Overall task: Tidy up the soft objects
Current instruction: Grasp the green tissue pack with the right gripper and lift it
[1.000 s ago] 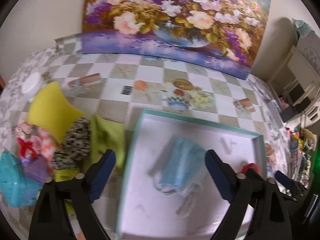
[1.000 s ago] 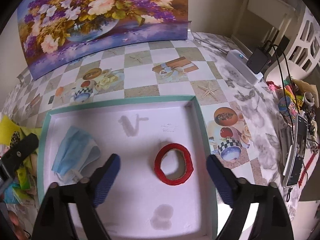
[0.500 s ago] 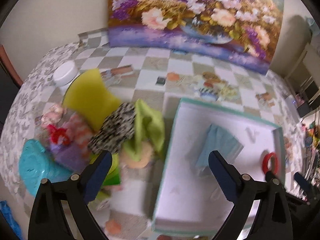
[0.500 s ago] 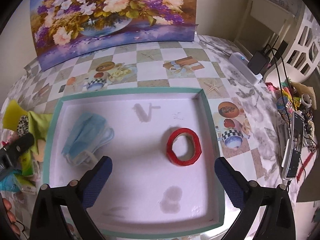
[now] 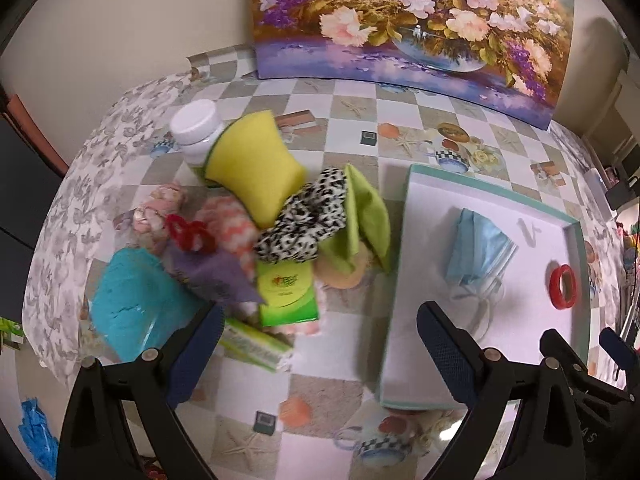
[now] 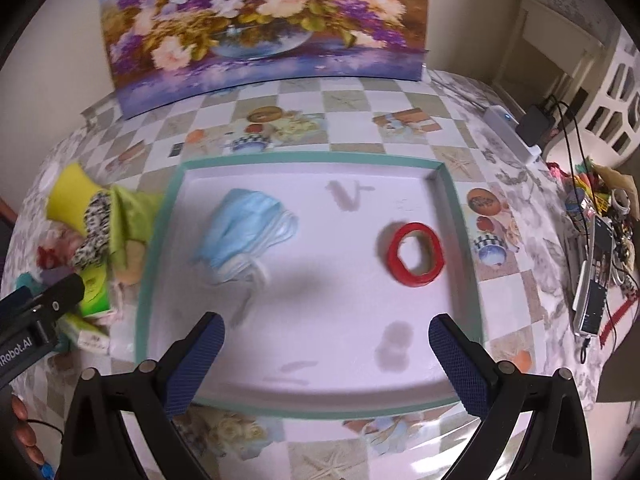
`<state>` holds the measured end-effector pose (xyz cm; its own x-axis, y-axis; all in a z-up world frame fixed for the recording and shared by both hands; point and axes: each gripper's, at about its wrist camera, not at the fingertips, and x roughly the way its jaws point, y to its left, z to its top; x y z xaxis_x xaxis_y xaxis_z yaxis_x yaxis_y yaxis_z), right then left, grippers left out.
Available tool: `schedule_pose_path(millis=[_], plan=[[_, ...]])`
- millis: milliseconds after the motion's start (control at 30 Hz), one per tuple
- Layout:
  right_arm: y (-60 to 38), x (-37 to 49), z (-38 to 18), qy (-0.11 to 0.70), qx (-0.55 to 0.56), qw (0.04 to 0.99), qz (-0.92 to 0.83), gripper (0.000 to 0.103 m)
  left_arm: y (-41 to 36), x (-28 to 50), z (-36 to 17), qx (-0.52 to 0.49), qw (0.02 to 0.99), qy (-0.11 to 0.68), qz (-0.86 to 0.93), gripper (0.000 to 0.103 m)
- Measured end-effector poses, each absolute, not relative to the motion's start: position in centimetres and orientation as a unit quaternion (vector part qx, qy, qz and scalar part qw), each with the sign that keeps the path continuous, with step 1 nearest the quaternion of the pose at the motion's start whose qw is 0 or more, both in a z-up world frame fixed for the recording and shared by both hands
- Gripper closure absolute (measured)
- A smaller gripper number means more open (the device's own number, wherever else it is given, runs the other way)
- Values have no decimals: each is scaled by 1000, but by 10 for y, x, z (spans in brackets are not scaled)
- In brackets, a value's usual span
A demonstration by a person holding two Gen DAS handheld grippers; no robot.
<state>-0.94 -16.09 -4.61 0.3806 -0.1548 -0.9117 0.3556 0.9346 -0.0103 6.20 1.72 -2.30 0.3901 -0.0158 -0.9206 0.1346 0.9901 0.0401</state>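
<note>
Teal-rimmed tray (image 6: 160,216) holds mask (image 6: 244,232) and tape (image 6: 416,254); both grippers' fingers spread, empty

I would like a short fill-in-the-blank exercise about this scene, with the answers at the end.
1. The tray holds a blue mask and a roll of ____ tape.
2. Both grippers, left and right, are ____ and hold nothing.
3. The pile of soft things lies ____ the tray.
4. The sponge leaning on the white-capped bottle is ____.

Answers: red; open; outside; yellow
</note>
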Motion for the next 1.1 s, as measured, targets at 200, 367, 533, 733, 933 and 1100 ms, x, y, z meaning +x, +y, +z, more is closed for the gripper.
schedule_pose_path(millis=[200,367,533,733,933,1100], plan=[[-131,-7,-47,542,77,829,-115,0,48,57,-13,21,836,546,-47,6],[-109,0,-57,558,75,823,-79,0,82,62,-7,6,843,538,-9,6],[-84,6,-64,565,66,821,-46,0,116,67,-9,-27,840,542,24,6],[-56,12,-67,565,59,823,-14,0,141,71,-13,-61,833,548,39,6],[-33,19,-68,561,65,825,17,0,152,72,-16,-73,830,552,45,6],[-9,28,-74,562,48,825,46,0,161,74,-21,-86,824,557,54,6]])
